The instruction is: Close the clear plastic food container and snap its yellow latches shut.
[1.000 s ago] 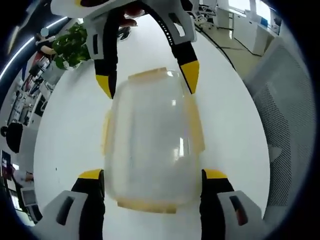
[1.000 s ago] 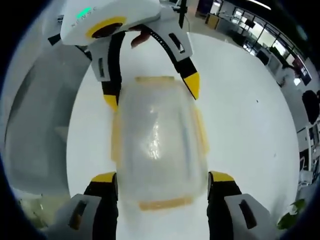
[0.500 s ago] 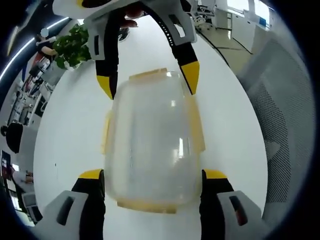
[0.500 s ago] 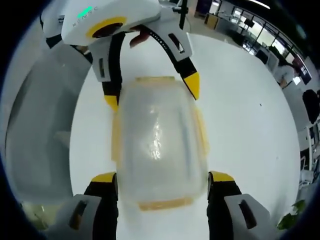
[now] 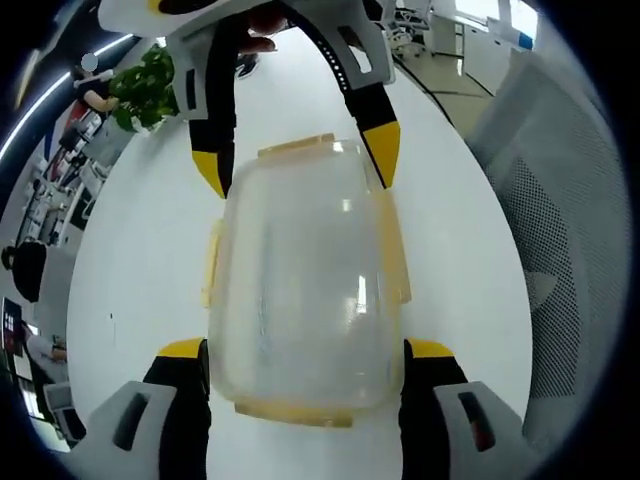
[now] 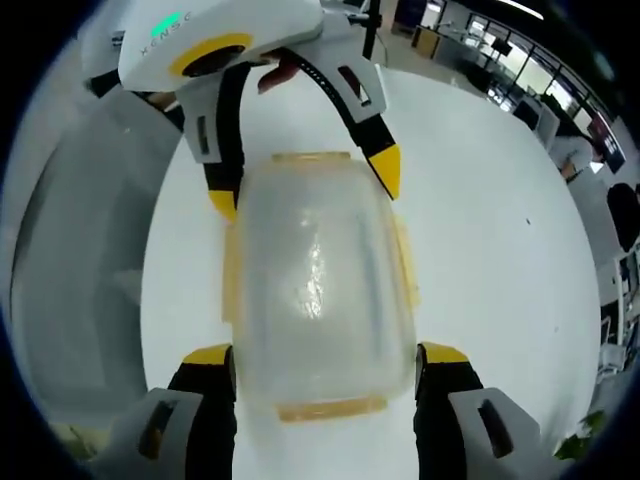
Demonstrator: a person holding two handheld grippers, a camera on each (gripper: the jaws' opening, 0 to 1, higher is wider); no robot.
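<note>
Nothing has moved: container on white table, chair beside.

The clear plastic container is looking glossy and slightly clouded, its yellow latches translucent. The white tabletop is showing smooth and faintly shiny, and the chair back is showing grey mesh cloth

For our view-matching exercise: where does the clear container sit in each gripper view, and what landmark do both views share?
Left gripper view: container at centre, between the left gripper below and right gripper above.
Right gripper view: container at centre, right gripper below, left gripper above.
Shared landmark: the white table.
</note>
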